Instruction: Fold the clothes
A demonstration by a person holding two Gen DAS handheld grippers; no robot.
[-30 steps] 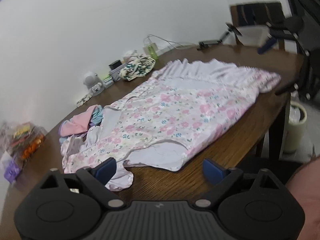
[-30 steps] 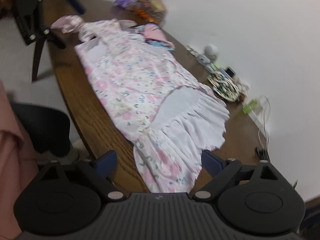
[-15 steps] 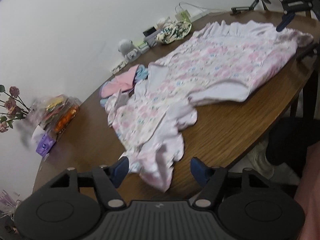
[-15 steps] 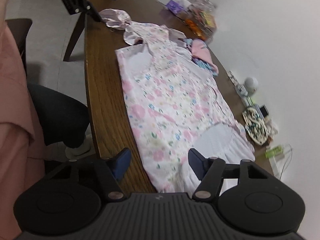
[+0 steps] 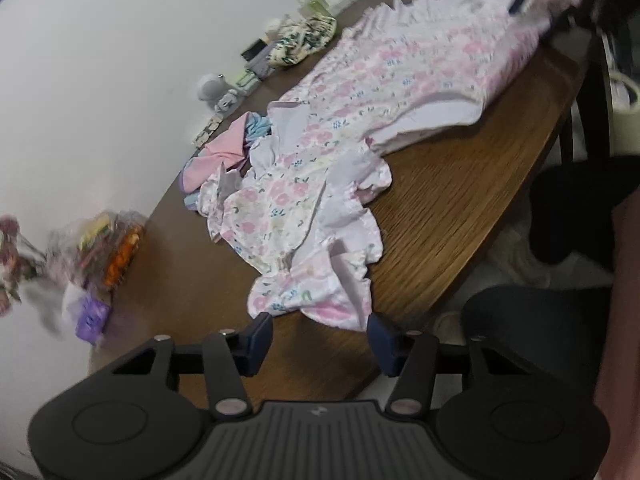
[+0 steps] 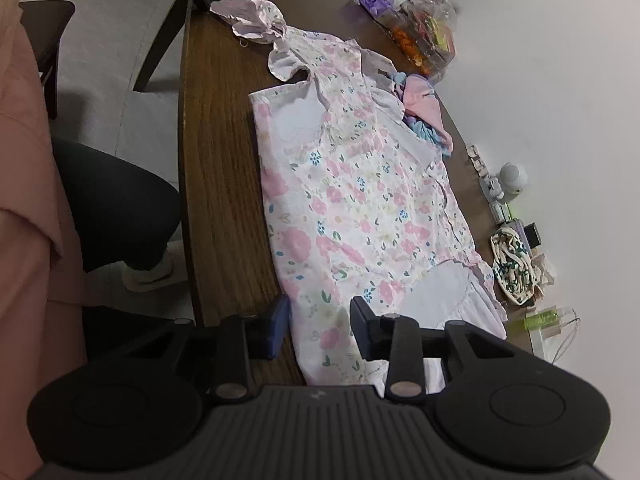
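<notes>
Both jaws narrowing, left hand-held gripper (image 5: 318, 336) and right hand-held gripper (image 6: 318, 330) unclenched astride floral dress (image 6: 352, 208) ends.

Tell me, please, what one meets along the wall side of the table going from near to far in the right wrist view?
Green bottle → patterned fabric pouch → small black box → round white figure → pink and blue folded cloth → clear bag of snacks → purple packet.
</notes>
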